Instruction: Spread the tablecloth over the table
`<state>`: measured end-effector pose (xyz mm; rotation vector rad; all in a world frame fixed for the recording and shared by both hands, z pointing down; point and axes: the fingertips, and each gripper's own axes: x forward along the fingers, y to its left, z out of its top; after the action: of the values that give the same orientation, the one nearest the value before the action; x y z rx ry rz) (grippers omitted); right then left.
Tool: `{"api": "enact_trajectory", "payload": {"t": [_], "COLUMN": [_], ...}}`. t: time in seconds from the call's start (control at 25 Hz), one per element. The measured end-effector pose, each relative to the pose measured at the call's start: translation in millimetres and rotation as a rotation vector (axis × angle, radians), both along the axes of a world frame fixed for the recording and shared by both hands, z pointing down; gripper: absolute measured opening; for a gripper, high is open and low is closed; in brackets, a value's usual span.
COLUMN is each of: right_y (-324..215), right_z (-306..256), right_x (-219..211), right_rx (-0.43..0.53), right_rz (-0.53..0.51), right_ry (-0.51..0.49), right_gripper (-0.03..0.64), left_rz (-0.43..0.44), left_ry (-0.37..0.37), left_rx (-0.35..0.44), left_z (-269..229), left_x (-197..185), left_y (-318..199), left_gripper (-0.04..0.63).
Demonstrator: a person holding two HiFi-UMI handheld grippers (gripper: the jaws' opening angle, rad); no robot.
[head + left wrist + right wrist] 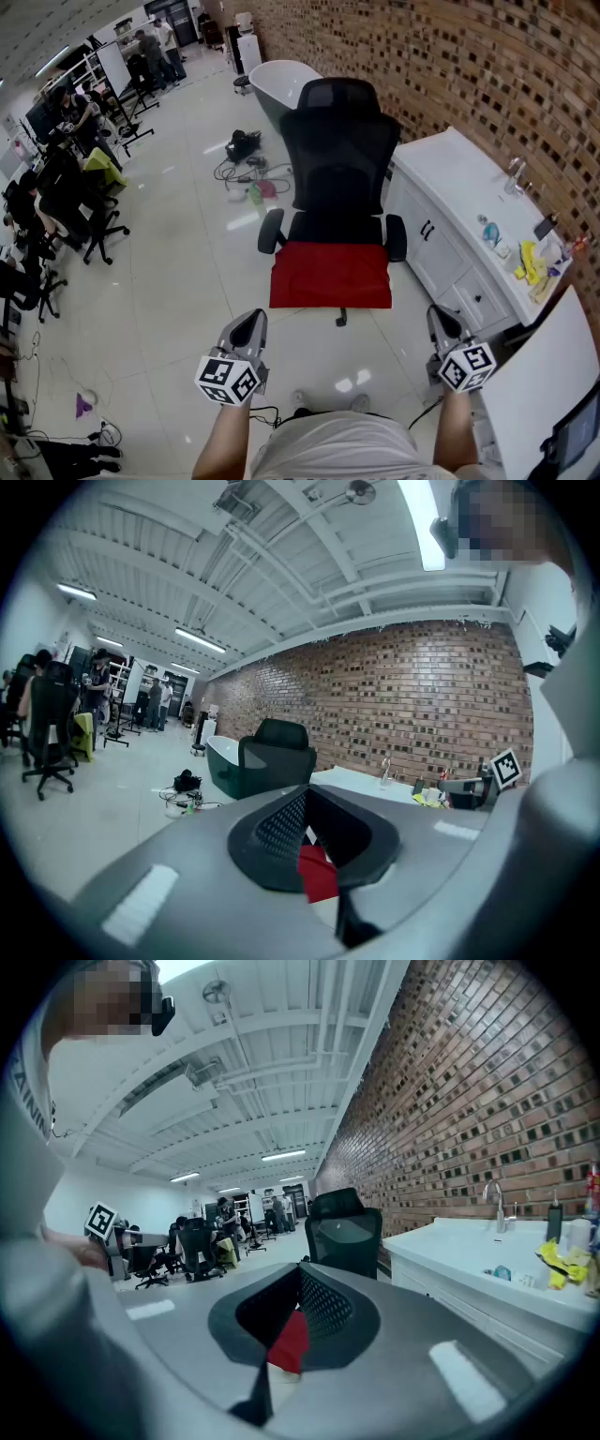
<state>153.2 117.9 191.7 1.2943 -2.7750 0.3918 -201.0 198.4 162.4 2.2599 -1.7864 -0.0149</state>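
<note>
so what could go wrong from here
Both the left gripper and the right gripper are shut and short of the folded red cloth; reaching in like that may shove it off the chair seat. The chair might roll or swivel when tugged. A swung cloth could hit the clutter on the white counter.

Open-plan lab-office: brick wall [450, 66] right of the fingers [248, 328], occupied office chairs [98, 230] left, bathtub [281, 82] and sink counter [459, 183] ahead.
</note>
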Motion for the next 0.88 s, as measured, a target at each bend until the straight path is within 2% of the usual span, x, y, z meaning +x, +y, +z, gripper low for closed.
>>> {"api": "enact_trajectory", "payload": {"t": [0.12,0.24,0.48,0.64,0.88], "right_y": [-2.1,-4.7,1.8,-7.1,-31.8], "right_z": [11.7,29.0,73.3,84.3,96.8], "right_x": [21.7,43.9,46.8,42.9,38.9], "right_rx": [-0.015,-0.033,-0.101,-0.117,-0.145], "right_rz": [-0.014,-0.03,-0.124,-0.157,-0.14], "right_ry": [0.006,0.021,0.028,0.038,0.063], "right_gripper": [0.006,0.008,0.006,0.006,0.006], "left_rz": [-0.021,-0.046,-0.096,-0.124,-0.141], "left_ry": [0.042,0.052,0.049,0.067,0.094], "left_rx": [-0.007,-0.005,-0.019,-0.027,-0.035], "left_z": [2.3,4.6,15.1,23.3,43.8], "left_x": [18.9,37.6,61.3,54.7,32.8], "left_y": [-2.4,-4.4,-1.0,-3.7,-24.6], "left_gripper": [0.003,0.003,0.005,0.005,0.005]}}
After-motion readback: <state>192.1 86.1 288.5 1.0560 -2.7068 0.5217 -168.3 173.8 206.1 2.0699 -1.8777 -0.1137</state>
